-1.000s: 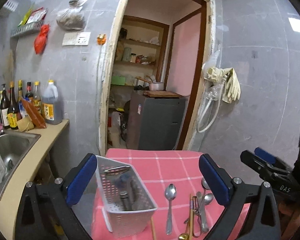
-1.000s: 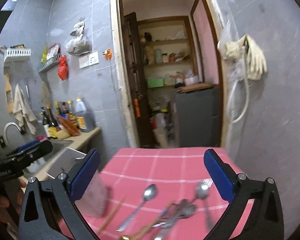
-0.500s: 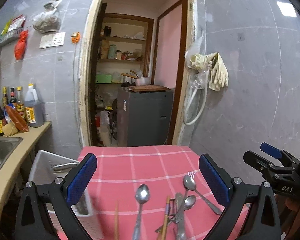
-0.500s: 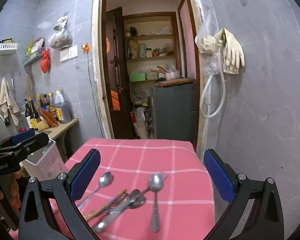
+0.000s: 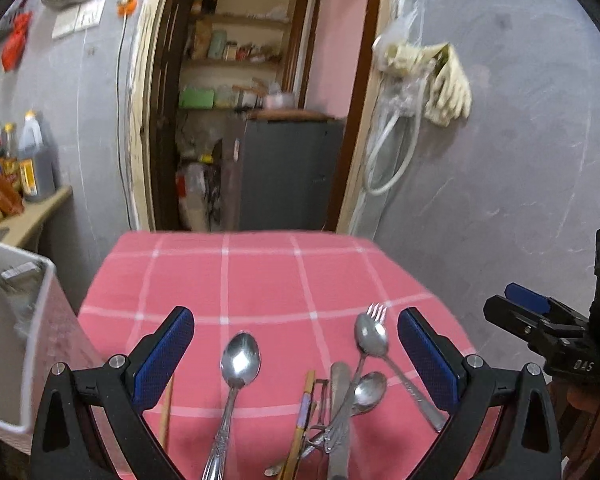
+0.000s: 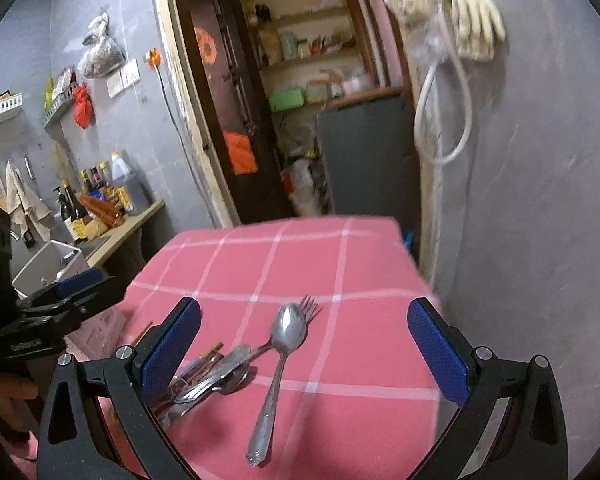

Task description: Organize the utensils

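Several metal utensils lie on a pink checked tablecloth [image 5: 260,276]. In the left wrist view a lone spoon [image 5: 236,376] lies left of a pile [image 5: 340,408] of spoons, a knife and chopsticks, with a fork [image 5: 376,314] behind. My left gripper [image 5: 296,356] is open and empty just above them. In the right wrist view a spoon [image 6: 280,364] lies between the fingers of my right gripper [image 6: 304,352], which is open and empty; the pile [image 6: 216,376] is by its left finger. A white plastic basket [image 5: 16,320] stands at the table's left edge.
A counter [image 6: 120,232] with a sink and several bottles [image 6: 96,200] runs along the left wall. A doorway [image 5: 260,120] to a pantry with a grey cabinet is behind the table. A grey wall with hanging gloves [image 5: 448,80] is close on the right.
Both grippers have swung right and come down closer to the utensils. The basket has slid from the middle to the left edge of the left wrist view. Both stay open.
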`<state>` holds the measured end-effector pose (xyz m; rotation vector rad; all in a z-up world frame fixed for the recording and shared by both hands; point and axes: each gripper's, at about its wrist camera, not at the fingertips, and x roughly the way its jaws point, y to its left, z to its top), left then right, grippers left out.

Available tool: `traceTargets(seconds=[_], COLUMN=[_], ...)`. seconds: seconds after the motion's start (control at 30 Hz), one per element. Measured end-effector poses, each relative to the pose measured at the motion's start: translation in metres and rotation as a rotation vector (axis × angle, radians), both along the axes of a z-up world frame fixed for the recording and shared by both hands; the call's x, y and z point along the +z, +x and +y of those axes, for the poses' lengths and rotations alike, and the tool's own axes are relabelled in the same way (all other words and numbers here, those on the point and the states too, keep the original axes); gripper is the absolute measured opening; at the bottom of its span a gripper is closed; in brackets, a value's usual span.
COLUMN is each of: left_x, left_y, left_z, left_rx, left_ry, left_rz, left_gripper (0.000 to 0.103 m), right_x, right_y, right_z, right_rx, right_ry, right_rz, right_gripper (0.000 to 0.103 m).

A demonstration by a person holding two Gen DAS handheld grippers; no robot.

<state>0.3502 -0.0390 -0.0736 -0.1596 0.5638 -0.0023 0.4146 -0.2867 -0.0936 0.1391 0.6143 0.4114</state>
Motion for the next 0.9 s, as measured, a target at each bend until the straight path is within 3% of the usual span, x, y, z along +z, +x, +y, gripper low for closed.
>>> traceTargets(seconds=[0.13,0.3,0.47,0.67,0.9], left_x=[-0.023,-0.051,-0.072,-0.092,-0.092], left_y=[0.019,0.040,0.056,0.069,0.073], left_z=[0.008,0.020,0.029,0.041,0.032], left_rx=[0.025,0.065,0.061,0.067,0.058], left_ry=[-0.033,-0.070,-0.105,-0.197,-0.148], left_rz=[0.069,0.161,0.231,0.316,0.336], left_gripper=[0.103,0.101,0.092,0.079,0.070], right_x=[-0.034,-0.069,-0.094,-0.109,-0.118], right_y=[0.025,0.047,0.067,0.082,0.099], right_z=[0.009,0.024,0.038,0.050,0.055], right_rx=[0.057,0.114,0.147,0.161,0.170], right_ry=[0.039,0.072,0.093,0.112,0.176], right_rz=[0.085,0.179,0.257,0.306,0.356], right_gripper=[0.100,0.083,0.065,0.055,0.031])
